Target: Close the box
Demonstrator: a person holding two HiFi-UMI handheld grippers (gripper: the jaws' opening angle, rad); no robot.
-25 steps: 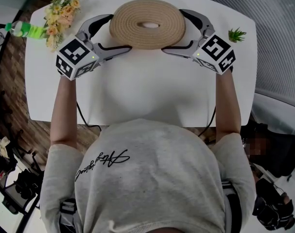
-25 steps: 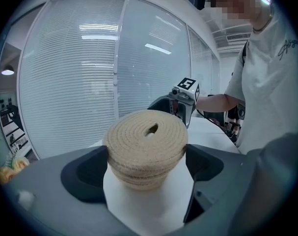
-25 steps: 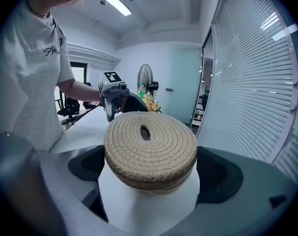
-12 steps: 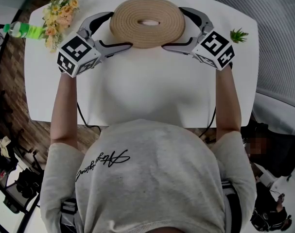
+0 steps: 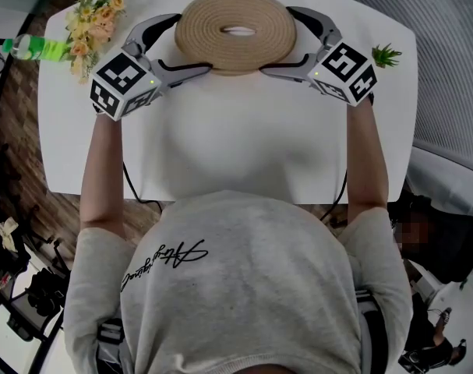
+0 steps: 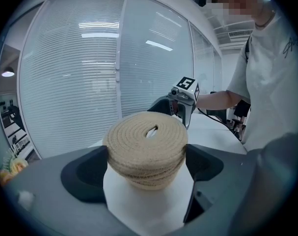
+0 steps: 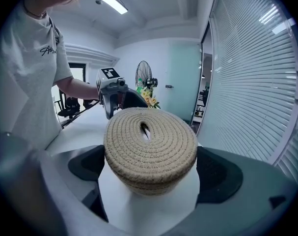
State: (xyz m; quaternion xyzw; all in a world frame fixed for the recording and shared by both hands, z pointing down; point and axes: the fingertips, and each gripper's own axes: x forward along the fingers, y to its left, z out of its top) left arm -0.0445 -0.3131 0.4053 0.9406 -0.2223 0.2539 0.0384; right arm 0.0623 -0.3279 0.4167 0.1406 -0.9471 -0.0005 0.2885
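Gently: the lid (image 5: 209,31) sits on the box (image 7: 149,185) at the table's (image 5: 220,146) far middle. Your left gripper (image 5: 194,43) and right gripper (image 5: 276,40), jaws wide, clasp the lid's sides. Press evenly, check the seam all round, then release.

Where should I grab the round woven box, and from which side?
Its side wall, coming in level from left and right: the woven box is round and flat-topped, and the left gripper and right gripper clasp that wall.

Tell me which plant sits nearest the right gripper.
The small green spiky plant, just beyond the right gripper; the yellow flower bunch lies by the left gripper.
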